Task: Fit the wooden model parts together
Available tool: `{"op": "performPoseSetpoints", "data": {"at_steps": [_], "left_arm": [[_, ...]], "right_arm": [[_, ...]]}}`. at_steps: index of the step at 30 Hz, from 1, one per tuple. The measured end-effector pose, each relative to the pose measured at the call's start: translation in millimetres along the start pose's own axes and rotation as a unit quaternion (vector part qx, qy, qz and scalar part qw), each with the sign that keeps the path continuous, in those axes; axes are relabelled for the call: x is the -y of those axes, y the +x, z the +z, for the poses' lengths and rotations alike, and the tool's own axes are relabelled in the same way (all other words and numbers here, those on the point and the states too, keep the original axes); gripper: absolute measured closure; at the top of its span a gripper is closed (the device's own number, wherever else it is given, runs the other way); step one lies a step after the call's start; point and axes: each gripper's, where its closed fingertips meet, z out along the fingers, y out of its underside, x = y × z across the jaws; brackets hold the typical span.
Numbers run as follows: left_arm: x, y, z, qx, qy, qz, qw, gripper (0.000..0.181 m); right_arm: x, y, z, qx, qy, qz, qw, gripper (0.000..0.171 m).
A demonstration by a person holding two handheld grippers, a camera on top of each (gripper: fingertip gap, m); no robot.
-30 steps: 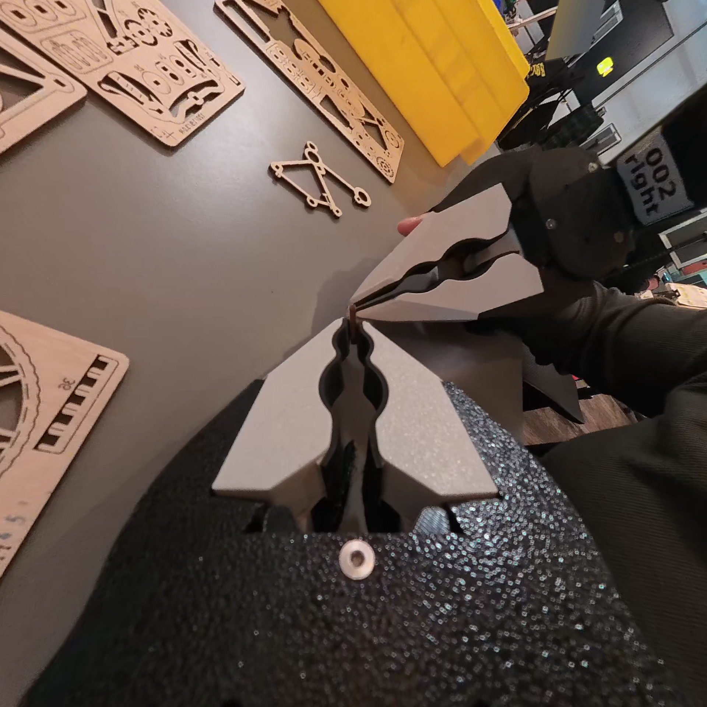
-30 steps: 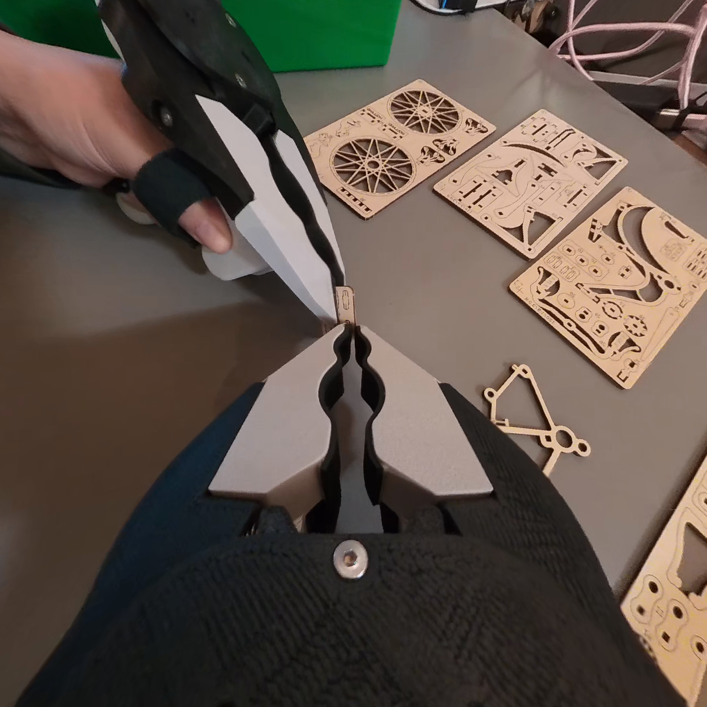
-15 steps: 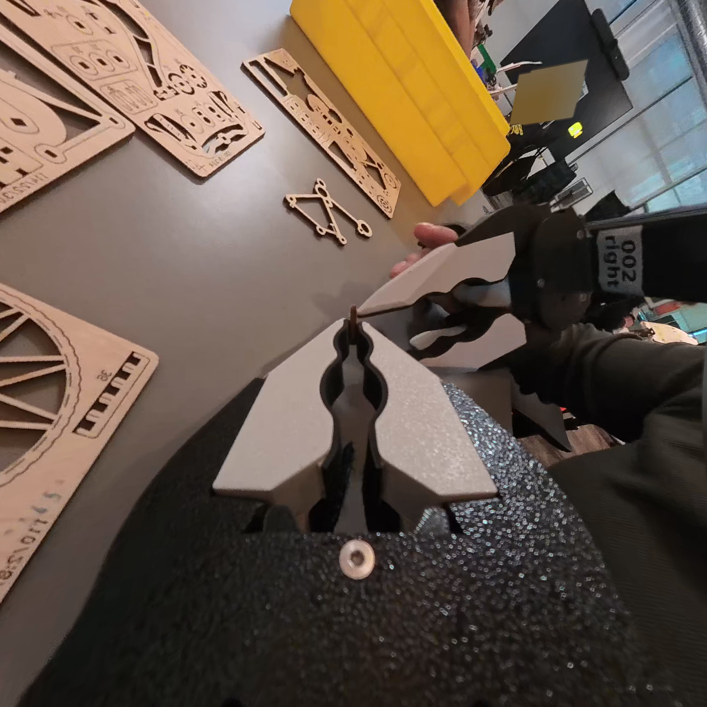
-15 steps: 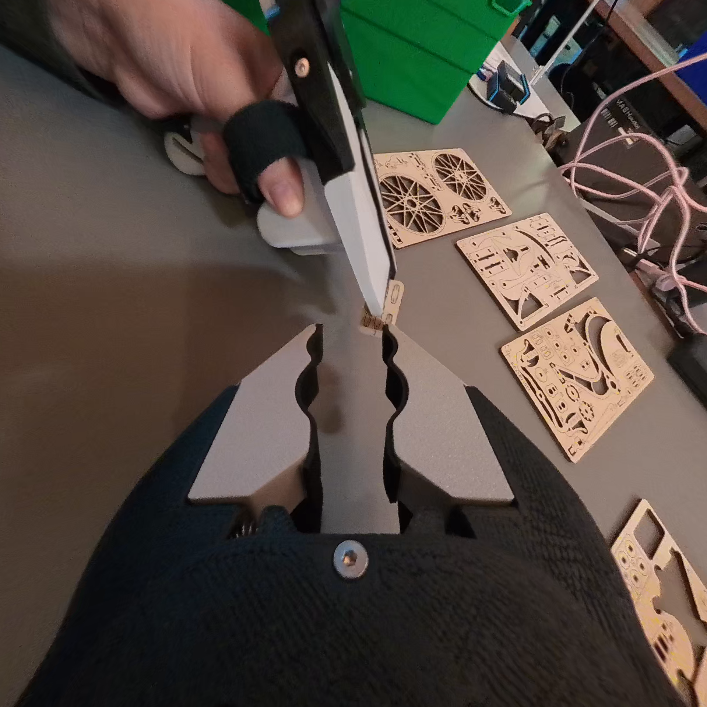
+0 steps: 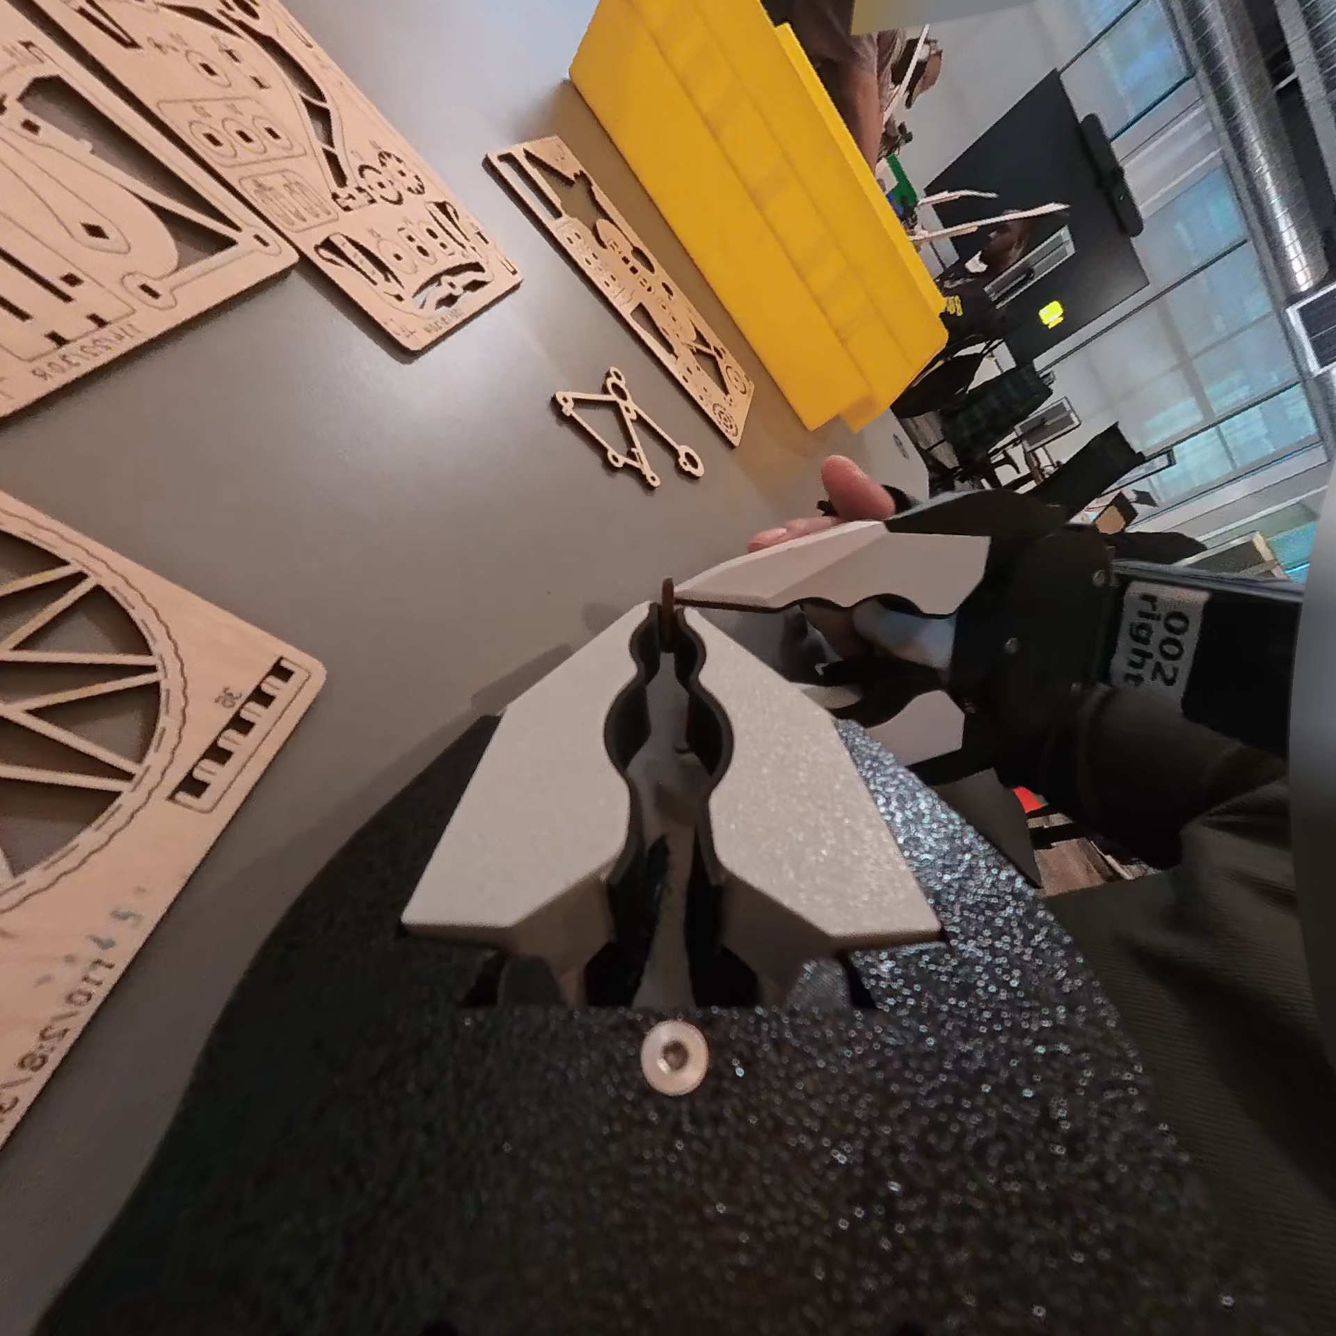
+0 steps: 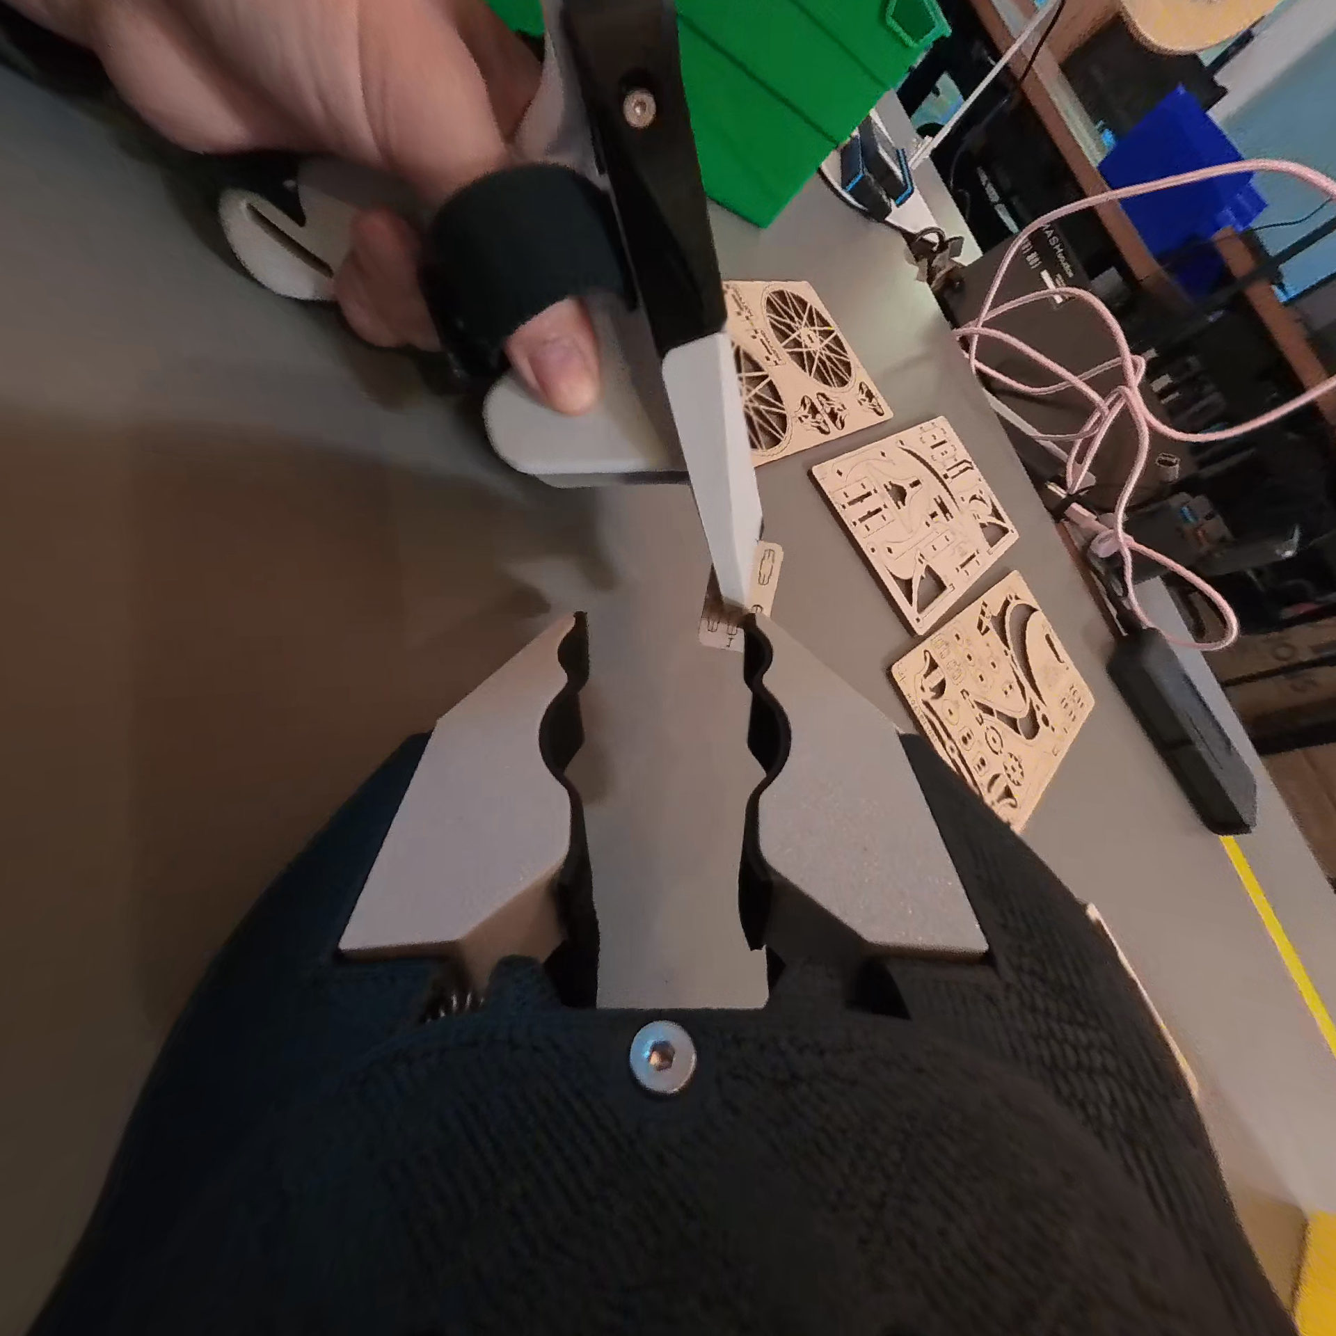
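My left gripper (image 5: 665,613) is shut on a small wooden part (image 5: 666,589), seen edge-on at its tips. In the right wrist view the left gripper (image 6: 726,535) comes down from the top and holds a small flat wooden tab (image 6: 768,571). A second small piece (image 6: 721,626) sits crosswise at the tab's lower end. My right gripper (image 6: 665,629) is open and empty, with that second piece just by its right fingertip. In the left wrist view the right gripper's upper finger (image 5: 795,571) points at the held part.
Several laser-cut wooden sheets lie on the grey table (image 5: 325,520), among them a wheel sheet (image 5: 108,759) and a narrow sheet (image 5: 629,282). A loose triangular frame part (image 5: 625,434) lies nearby. A yellow bin (image 5: 759,202), a green bin (image 6: 759,94) and pink cables (image 6: 1084,347) edge the table.
My right gripper was shut on the small part a second ago. It has opened wide and let go. The left gripper keeps its hold and has tilted more upright.
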Motion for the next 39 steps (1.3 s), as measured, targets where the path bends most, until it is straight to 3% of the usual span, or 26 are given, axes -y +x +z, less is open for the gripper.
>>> {"op": "performPoseSetpoints", "data": {"at_steps": [5, 39], "left_arm": [[1.9, -1.1, -0.9, 0.009, 0.009, 0.007, 1.0, 0.18], [4.6, 6.0, -1.8, -0.015, 0.025, -0.012, 1.0, 0.179]], "right_arm": [[-1.2, 4.5, -0.2, -0.009, -0.003, 0.01, 1.0, 0.12], [3.8, 2.4, 0.0, -0.057, -0.014, -0.041, 0.997, 0.121]]}}
